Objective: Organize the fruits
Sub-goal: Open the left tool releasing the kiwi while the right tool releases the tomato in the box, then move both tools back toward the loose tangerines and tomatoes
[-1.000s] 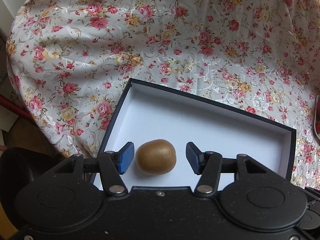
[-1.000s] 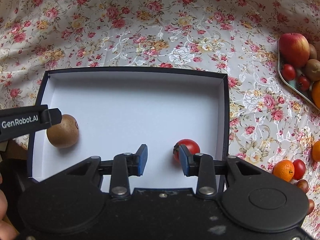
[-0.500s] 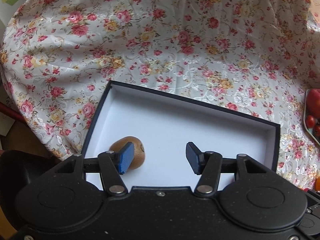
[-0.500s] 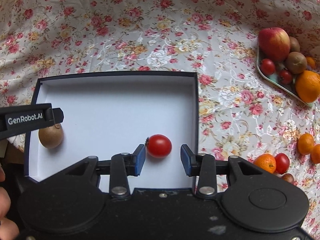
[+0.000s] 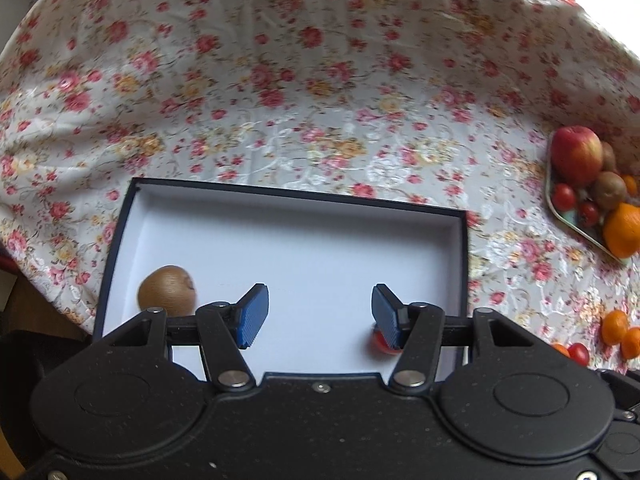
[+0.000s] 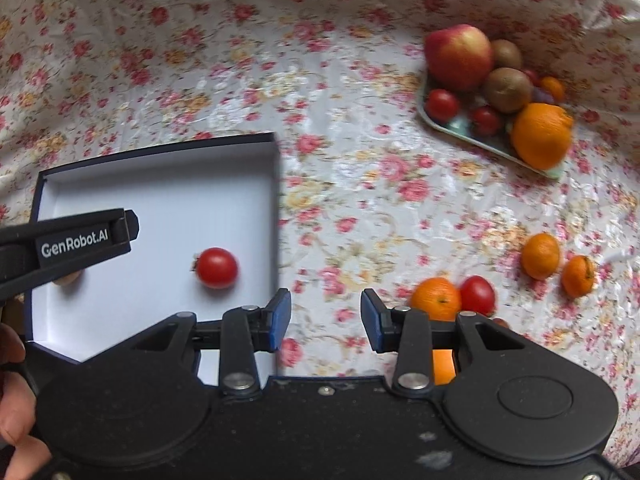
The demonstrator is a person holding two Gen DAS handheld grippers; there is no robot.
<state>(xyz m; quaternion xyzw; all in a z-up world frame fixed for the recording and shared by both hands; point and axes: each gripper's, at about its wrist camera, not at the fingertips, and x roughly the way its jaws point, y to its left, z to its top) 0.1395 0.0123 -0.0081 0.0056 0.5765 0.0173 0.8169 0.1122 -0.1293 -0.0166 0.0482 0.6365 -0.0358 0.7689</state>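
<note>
Your right hand-held gripper [image 6: 326, 320] is released and empty, its jaws spread above the floral cloth [image 6: 340, 184] just past the right wall of the box [image 6: 276, 200]. Your left hand-held gripper [image 5: 320, 316] is likewise released with nothing between its pads, hanging over the near half of the box floor.

The main risk lies ahead and to the right of your right hand-held gripper: a small orange [image 6: 436, 298] and a cherry tomato [image 6: 477, 294] sit touching each other. Close on one and a pad will likely nudge its neighbour, which, being round and on a slick-looking cloth, may roll off across the counter. A further orange patch shows below the right finger linkage, but too little of it is visible to say what it is; watch it when you lower.

Inside the box, the tomato [image 6: 217, 267] lies loose to the left of your right hand-held gripper, glossy red, stem end turned left. The kiwi [image 5: 167, 290] rests to the left of your left hand-held gripper, near the left wall, brown and fuzzy. Neither is wedged, so a knock to the box wall could send either rolling.
</note>
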